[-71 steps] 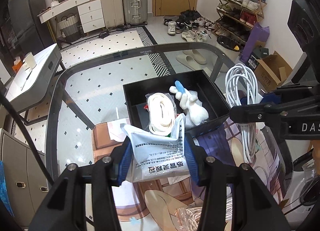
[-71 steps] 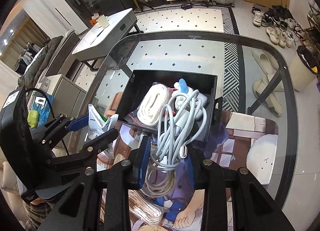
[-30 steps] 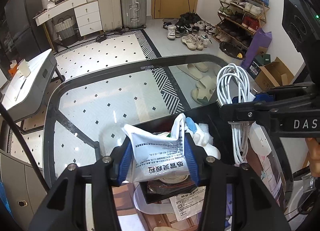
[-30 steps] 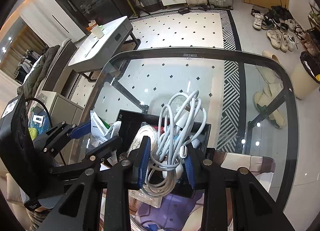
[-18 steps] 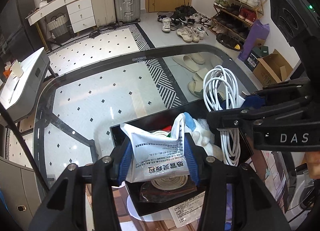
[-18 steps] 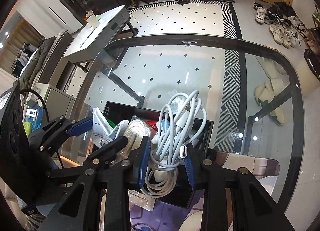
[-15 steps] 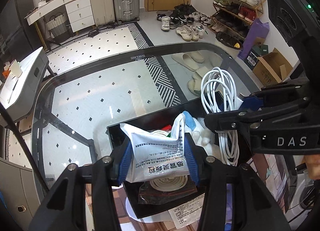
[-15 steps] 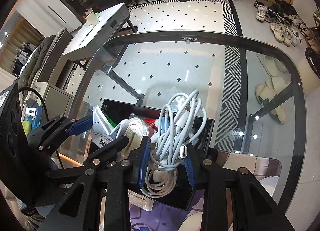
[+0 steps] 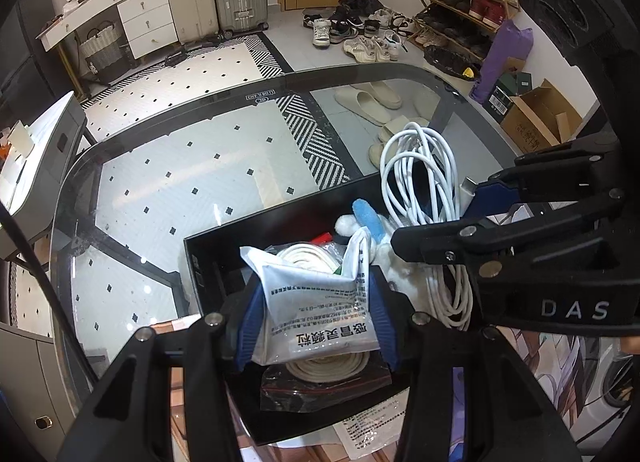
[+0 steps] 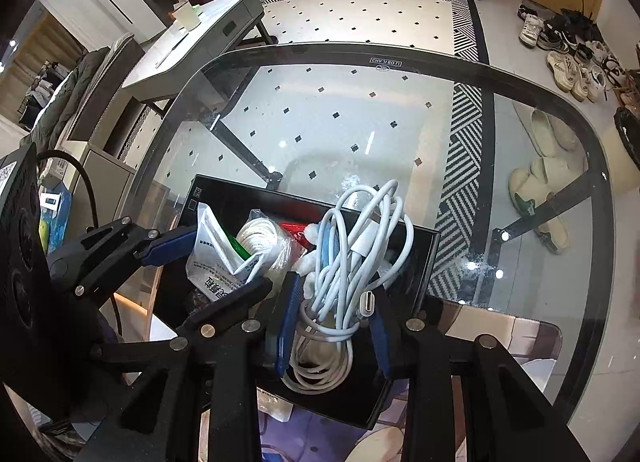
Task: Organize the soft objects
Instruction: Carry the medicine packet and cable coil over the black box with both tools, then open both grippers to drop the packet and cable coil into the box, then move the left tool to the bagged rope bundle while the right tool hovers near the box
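The left hand-held gripper (image 9: 316, 318) grips a white printed sachet (image 9: 320, 302) above the black box (image 9: 208, 262); the right hand-held gripper (image 10: 334, 326) clasps a coiled white cable (image 10: 352, 258) at the box's right side, both apparently poised for release. The left view alone shows the plush toy (image 9: 372, 230) and bagged rope coil (image 9: 328, 370) inside. The right view shows the glass worktop (image 10: 400, 122) beyond.

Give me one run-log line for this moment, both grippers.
left: shut on packet | right: shut on cable | both over black box
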{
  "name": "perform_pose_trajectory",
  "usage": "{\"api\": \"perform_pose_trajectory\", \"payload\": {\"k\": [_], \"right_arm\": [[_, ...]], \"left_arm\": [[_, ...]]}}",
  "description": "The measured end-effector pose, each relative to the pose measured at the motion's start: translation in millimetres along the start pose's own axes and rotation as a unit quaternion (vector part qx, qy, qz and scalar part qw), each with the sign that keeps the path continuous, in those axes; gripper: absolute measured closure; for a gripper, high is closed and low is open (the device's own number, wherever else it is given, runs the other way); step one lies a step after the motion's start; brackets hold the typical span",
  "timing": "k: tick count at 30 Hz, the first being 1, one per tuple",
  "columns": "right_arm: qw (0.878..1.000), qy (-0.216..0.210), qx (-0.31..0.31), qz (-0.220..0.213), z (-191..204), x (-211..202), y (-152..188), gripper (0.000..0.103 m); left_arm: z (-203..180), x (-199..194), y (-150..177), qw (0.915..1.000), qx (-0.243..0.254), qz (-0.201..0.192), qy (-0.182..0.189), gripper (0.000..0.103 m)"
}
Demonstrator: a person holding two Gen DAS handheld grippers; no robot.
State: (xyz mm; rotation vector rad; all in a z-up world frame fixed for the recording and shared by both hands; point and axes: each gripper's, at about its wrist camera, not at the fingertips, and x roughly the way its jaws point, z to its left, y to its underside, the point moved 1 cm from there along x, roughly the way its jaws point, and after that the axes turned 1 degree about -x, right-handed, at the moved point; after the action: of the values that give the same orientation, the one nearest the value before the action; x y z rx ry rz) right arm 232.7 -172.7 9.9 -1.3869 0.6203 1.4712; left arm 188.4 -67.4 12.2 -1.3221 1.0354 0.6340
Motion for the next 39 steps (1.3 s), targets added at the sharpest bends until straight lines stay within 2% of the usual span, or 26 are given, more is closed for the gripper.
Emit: {"api": "perform_pose_trajectory", "payload": {"k": [6,10,13,16,19,21,26,29,33,39], "right_arm": [[1.0,-0.002,0.001,0.006,1,1,2,0.071],[1.0,0.0,-0.001,0.002,0,-4,2,0.071],[1.0,-0.002,0.003,0.0,-2,-6,2,0.071],[1.0,-0.003,0.006,-0.002,-3,-10,3,0.07],[1.0,-0.004,0.009,-0.006,-6,-14,5,0.063],[1.0,-0.004,0.01,-0.01,-7,-18,7,0.057],[1.0,-0.001,0.015,-0.017,-11,-26,10,0.05],[1.0,0.001,0.016,-0.02,-14,-31,13,0.04],[1.0,0.007,0.014,-0.027,-14,-38,20,0.023],[0.999,0.008,0.011,-0.033,-19,-52,34,0.013]], "left_arm": [[-1,6,3,0.9999,0.001,0.01,0.006,0.055],[-4,7,5,0.9998,0.009,0.016,0.005,0.05],[-5,5,6,0.9998,0.011,0.016,0.007,0.04],[-8,3,6,0.9997,0.016,0.015,0.013,0.035],[-10,-1,6,0.9997,0.016,0.007,0.018,0.025],[-10,-5,4,0.9997,0.014,0.002,0.019,0.022],[-8,-14,4,0.9998,0.013,-0.005,0.017,0.014],[-7,-19,6,0.9998,0.013,-0.011,0.011,0.007],[-4,-26,9,0.9998,0.009,-0.016,0.011,0.005],[-2,-34,18,0.9997,0.012,-0.018,0.008,0.0]]}}
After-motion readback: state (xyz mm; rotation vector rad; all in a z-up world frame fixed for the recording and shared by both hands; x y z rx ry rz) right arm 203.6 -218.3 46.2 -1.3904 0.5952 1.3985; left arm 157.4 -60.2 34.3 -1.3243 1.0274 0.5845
